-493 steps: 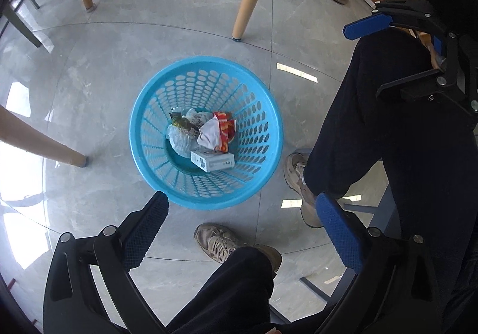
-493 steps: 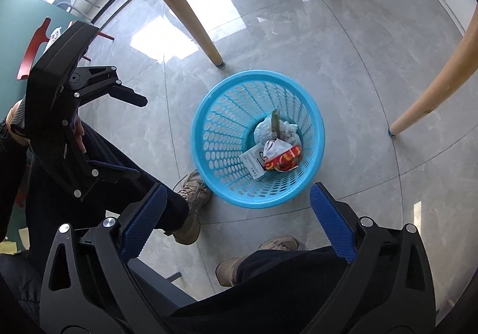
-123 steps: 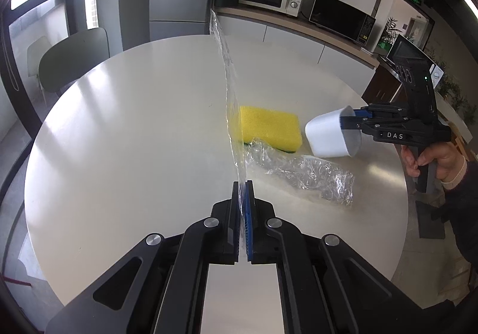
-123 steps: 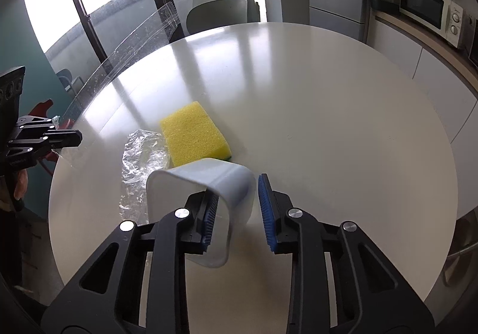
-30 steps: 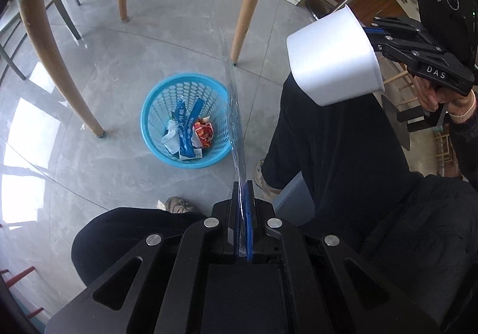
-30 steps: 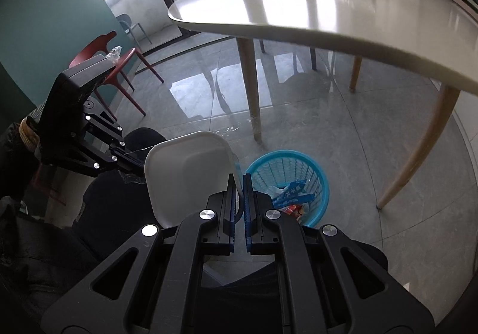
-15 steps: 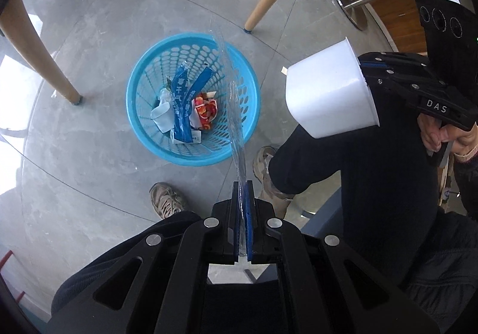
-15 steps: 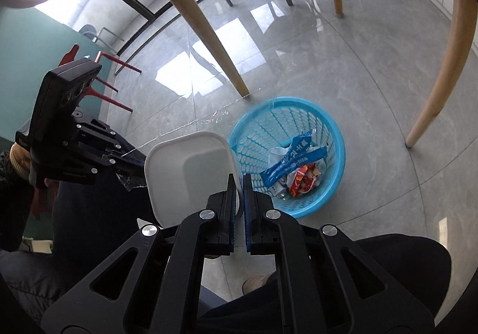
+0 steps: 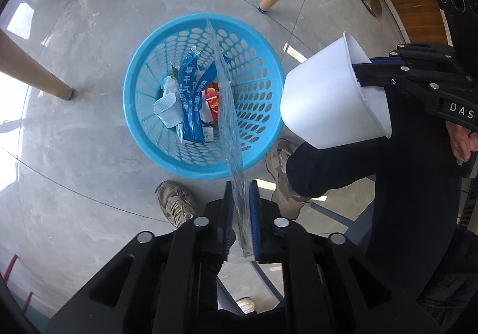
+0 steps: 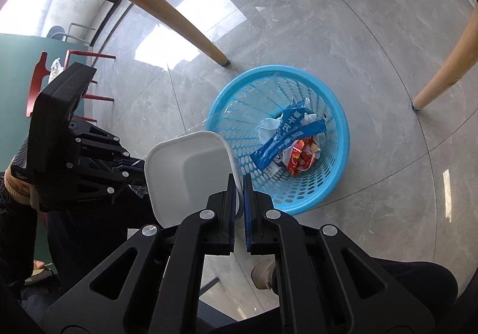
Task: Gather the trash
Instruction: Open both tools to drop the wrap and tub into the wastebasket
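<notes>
Both wrist views look down from above, sharing the blue basket.

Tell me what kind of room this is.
Probably an office break room or dining area: polished grey tile floor, slanted wooden table legs, and a blue plastic wastebasket holding wrappers beneath.
</notes>
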`<state>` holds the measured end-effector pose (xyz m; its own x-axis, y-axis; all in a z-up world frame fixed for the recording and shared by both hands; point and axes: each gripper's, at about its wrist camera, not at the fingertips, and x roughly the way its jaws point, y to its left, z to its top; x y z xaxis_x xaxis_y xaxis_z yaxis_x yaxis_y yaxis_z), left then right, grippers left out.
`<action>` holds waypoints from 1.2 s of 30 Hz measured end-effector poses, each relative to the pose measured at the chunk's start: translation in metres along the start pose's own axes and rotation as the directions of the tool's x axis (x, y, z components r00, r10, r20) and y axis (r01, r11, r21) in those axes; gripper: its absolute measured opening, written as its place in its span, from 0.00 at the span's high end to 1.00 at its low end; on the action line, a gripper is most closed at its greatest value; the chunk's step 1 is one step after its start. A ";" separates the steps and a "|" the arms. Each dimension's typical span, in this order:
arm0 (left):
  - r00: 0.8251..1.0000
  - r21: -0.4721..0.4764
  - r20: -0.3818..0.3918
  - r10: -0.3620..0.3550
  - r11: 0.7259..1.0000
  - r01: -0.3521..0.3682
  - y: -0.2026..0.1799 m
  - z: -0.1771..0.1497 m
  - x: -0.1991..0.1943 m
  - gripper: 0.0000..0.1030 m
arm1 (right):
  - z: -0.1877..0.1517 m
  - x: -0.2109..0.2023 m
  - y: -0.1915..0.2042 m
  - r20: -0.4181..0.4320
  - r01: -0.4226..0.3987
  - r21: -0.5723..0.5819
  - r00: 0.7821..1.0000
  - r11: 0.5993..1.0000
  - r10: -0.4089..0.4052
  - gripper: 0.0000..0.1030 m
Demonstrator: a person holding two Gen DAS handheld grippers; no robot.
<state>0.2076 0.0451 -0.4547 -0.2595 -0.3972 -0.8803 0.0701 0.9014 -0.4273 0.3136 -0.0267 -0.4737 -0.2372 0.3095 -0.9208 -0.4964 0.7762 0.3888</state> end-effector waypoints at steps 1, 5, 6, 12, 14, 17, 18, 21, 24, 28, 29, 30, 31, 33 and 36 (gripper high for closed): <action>1.000 0.001 -0.003 0.014 1.000 -0.014 0.000 0.001 0.002 0.72 | 0.002 0.004 -0.002 -0.014 0.018 0.003 1.000 1.000 -0.018 0.96; 0.998 0.016 -0.001 0.062 0.998 -0.062 -0.001 0.003 0.006 0.31 | 0.007 0.015 -0.006 -0.079 0.074 0.005 0.994 0.997 -0.073 0.89; 0.998 0.019 0.009 0.061 0.998 -0.061 -0.001 0.003 0.005 0.24 | 0.008 0.017 -0.006 -0.086 0.082 0.007 0.993 0.997 -0.081 0.81; 0.999 0.046 0.022 0.044 0.998 -0.045 -0.008 -0.002 0.000 0.06 | 0.012 0.015 -0.002 -0.073 0.038 0.021 0.997 0.999 -0.036 0.08; 0.998 0.059 0.019 0.052 0.997 -0.053 -0.011 -0.003 -0.001 0.06 | 0.011 0.018 0.000 -0.096 0.058 0.016 0.994 0.998 -0.056 0.08; 0.998 0.047 0.036 0.048 0.998 -0.050 -0.011 -0.004 -0.005 0.06 | 0.008 0.020 0.005 -0.113 0.058 0.008 0.992 0.998 -0.057 0.08; 0.998 0.040 0.042 0.046 0.998 -0.048 -0.010 -0.004 -0.007 0.06 | 0.007 0.021 0.005 -0.116 0.062 0.006 0.991 0.998 -0.061 0.08; 0.997 0.020 0.059 0.052 0.998 -0.053 -0.011 -0.005 -0.010 0.06 | 0.005 0.020 0.006 -0.123 0.058 0.012 0.991 0.998 -0.057 0.08; 0.995 0.026 0.079 0.054 0.998 -0.056 -0.016 -0.009 -0.015 0.06 | 0.003 0.016 0.011 -0.120 0.058 0.002 0.991 0.998 -0.058 0.08; 0.993 0.030 0.108 0.056 0.998 -0.059 -0.023 -0.017 -0.026 0.06 | -0.003 0.009 0.015 -0.115 0.054 0.001 0.992 0.999 -0.054 0.08; 0.991 0.032 0.118 0.059 0.998 -0.063 -0.026 -0.020 -0.030 0.06 | -0.004 0.006 0.017 -0.111 0.053 0.001 0.992 0.999 -0.053 0.08; 0.990 0.033 0.128 0.062 0.997 -0.067 -0.029 -0.023 -0.034 0.06 | -0.006 0.004 0.018 -0.108 0.051 0.001 0.993 0.999 -0.050 0.08; 0.988 0.037 0.141 0.066 0.997 -0.072 -0.032 -0.026 -0.038 0.06 | -0.009 0.001 0.021 -0.105 0.048 -0.002 0.993 0.999 -0.048 0.08; 0.984 0.044 0.166 0.065 0.996 -0.073 -0.039 -0.035 -0.048 0.06 | -0.015 -0.006 0.027 -0.094 0.037 -0.011 0.995 0.999 -0.038 0.08; 0.975 0.053 0.216 0.060 0.996 -0.073 -0.049 -0.050 -0.068 0.06 | -0.027 -0.020 0.037 -0.072 0.031 -0.025 0.997 0.999 -0.033 0.08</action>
<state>0.1734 0.0365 -0.3630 -0.0410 -0.3701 -0.9281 0.1399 0.9176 -0.3721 0.2772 -0.0193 -0.4399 -0.2805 0.2435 -0.9284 -0.5245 0.7712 0.3608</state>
